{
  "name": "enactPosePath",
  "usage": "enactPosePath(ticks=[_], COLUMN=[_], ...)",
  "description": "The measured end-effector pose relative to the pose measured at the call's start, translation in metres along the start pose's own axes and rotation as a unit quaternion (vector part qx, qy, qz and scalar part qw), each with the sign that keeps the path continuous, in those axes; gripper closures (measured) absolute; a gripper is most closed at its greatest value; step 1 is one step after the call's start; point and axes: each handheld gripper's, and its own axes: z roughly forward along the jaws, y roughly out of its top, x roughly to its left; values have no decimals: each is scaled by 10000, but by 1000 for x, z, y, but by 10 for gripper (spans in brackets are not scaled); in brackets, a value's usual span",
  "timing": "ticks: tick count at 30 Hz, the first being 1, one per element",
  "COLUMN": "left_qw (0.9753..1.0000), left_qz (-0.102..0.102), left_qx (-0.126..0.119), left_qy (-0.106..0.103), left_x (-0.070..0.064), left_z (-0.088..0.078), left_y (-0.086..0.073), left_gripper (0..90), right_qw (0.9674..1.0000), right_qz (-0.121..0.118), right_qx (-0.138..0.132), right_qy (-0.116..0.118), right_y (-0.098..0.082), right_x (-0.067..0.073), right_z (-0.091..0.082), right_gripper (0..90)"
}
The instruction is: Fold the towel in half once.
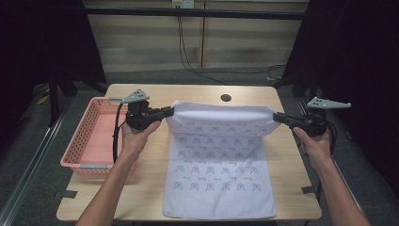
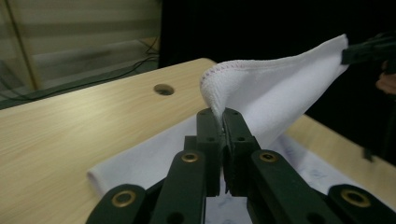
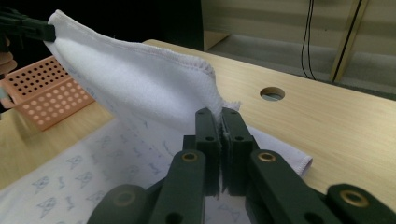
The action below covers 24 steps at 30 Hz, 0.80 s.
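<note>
The towel (image 1: 219,160) is white, printed with small blue outline figures, and it lies lengthwise down the middle of the wooden table (image 1: 150,183), its near edge close to the table's near edge. Its far end is off the tabletop: the two far corners are raised and held apart, so the far hem stretches in a taut, slightly sagging band between them, and the cloth drops from that band back to the part that lies flat (the raised part shows its plain white underside in both gripper views).

The left gripper (image 1: 168,112) has the far left corner, its jaws pressed together on the hem; in the left gripper view the stitched edge (image 2: 243,65) comes out from between the closed jaws. The right gripper (image 1: 277,116) holds the far right corner the same way, jaws clamped on the cloth, and in the right gripper view the hem (image 3: 187,60) rises from between them. Each gripper points inward at the towel, at about the same height above the table, with the person's left hand (image 1: 136,134) and right hand (image 1: 316,141) behind.

A pink perforated basket (image 1: 89,136) stands on the left part of the table, beside the left hand. A round hole (image 1: 226,98) sits in the tabletop just beyond the raised hem. Dark cables (image 1: 188,52) run on the floor beyond the far edge.
</note>
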Motion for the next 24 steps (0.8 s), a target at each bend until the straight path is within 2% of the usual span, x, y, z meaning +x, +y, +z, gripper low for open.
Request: enactPosePath(ticks=[2, 4, 6, 7, 9, 10, 12, 14, 15, 17, 19, 20, 22, 23, 24], left_qw=[10000, 9999, 9998, 9997, 9993, 9987, 9975, 9959, 9951, 9936, 9906, 9892, 9872, 9870, 9851], left_qz=[24, 154, 111, 183, 144, 214, 310, 343, 353, 258, 307, 266, 192, 119, 55], left_qx=[-25, -31, 13, 92, 268, 403, 583, 787, 888, 1057, 1315, 1418, 1547, 1560, 1666], left_qy=[-85, -48, -140, -119, -203, -217, -231, -269, -258, -289, -219, -244, -323, -370, -426], left_x=[-7, -13, -17, -19, -22, -26, -33, -36, -38, -39, -41, -42, -43, -44, -45], left_z=[-8, -14, -21, -23, -27, -28, -31, -31, -31, -28, -25, -23, -19, -18, -17], left_y=[-1, -4, -11, -15, -28, -35, -51, -66, -74, -89, -104, -111, -124, -130, -136], left_gripper=[871, 871, 871, 871, 871, 871, 869, 868, 866, 861, 854, 840, 835, 835, 834], right_qw=[9997, 9996, 9995, 9995, 9994, 9992, 9990, 9989, 9983, 9974, 9962, 9954, 9932, 9922, 9920], right_qz=[-106, -202, -247, -269, -266, -344, -338, -223, -238, -184, -179, -82, -130, -65, -11], right_qx=[-199, -185, -147, -100, -24, 64, 214, 341, 479, 615, 777, 833, 1082, 1157, 1181], right_qy=[49, 91, 132, 150, 205, 180, 199, 229, 217, 315, 358, 464, 403, 453, 454], right_y=[3, 4, -2, -7, -19, -26, -39, -54, -61, -76, -91, -98, -111, -118, -124], right_x=[10, 18, 28, 32, 40, 43, 46, 47, 48, 52, 58, 59, 62, 62, 62], right_z=[-14, -21, -27, -30, -33, -34, -33, -30, -27, -25, -23, -23, -21, -20, -20], right_gripper=[877, 877, 877, 877, 877, 876, 875, 875, 874, 872, 868, 865, 863, 861, 860])
